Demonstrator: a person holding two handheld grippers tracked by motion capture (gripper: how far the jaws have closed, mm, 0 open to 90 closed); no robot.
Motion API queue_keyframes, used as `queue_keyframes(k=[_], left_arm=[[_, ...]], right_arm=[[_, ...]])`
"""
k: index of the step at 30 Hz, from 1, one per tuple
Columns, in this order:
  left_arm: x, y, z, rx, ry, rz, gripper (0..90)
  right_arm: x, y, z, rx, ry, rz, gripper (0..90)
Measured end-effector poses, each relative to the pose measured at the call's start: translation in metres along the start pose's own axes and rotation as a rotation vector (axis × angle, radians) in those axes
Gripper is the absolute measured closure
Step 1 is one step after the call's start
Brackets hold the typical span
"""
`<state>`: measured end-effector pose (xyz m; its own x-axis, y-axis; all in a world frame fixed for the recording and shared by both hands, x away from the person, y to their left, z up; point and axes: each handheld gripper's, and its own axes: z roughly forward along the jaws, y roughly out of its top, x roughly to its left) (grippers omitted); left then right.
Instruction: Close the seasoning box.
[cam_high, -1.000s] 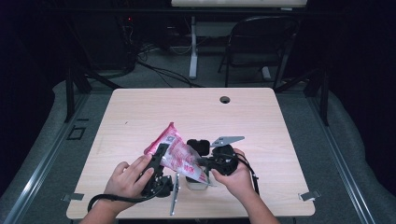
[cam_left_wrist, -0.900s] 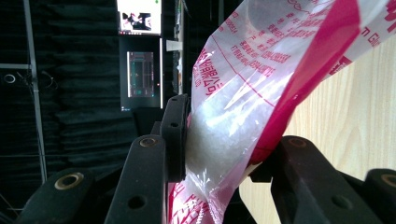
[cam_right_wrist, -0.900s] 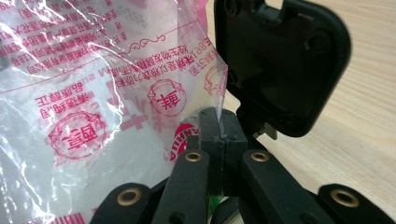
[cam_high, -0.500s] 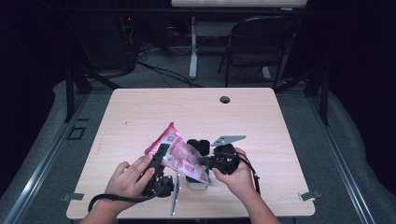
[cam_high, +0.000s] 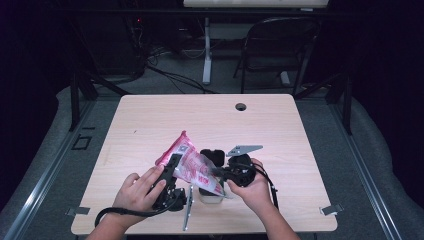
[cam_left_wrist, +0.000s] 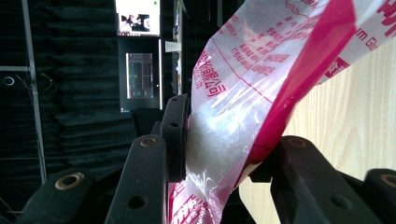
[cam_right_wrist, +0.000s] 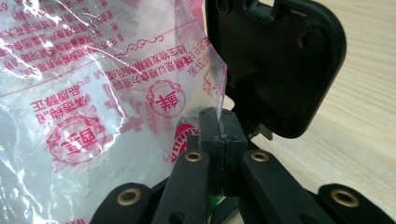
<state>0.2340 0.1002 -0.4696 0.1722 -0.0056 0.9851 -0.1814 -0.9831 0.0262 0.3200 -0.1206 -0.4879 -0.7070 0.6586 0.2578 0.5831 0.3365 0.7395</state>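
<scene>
A clear plastic bag (cam_high: 192, 167) with red print and white grains inside hangs above the table's front middle, held between both hands. My left gripper (cam_high: 171, 165) is shut on its bulging middle; in the left gripper view the bag (cam_left_wrist: 252, 93) is squeezed between the jaws of the left gripper (cam_left_wrist: 219, 154). My right gripper (cam_high: 220, 172) is shut on the bag's lower edge; the right gripper view shows the right gripper (cam_right_wrist: 218, 126) pinching a corner of the clear film (cam_right_wrist: 93, 93). A white container (cam_high: 210, 194) with a raised black lid (cam_high: 212, 156) stands right under the bag.
The black lid (cam_right_wrist: 275, 60) stands close behind the pinched corner. The wooden table (cam_high: 150, 120) has a round cable hole (cam_high: 241, 106) at the back. A folding chair (cam_high: 280, 45) and cables stand on the floor beyond the table.
</scene>
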Motion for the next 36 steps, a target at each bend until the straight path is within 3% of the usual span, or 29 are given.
queue_keyframes(k=[18, 36], left_arm=[[-0.0003, -0.001, -0.0001, -0.004, 0.0, 0.001, 66.7], [-0.004, -0.0047, 0.0013, 0.002, -0.013, -0.027, 67.3]], right_arm=[[-0.0003, -0.0007, 0.0012, -0.003, 0.001, 0.004, 90.0], [0.0007, -0.0007, 0.0012, -0.002, -0.007, 0.001, 90.0]])
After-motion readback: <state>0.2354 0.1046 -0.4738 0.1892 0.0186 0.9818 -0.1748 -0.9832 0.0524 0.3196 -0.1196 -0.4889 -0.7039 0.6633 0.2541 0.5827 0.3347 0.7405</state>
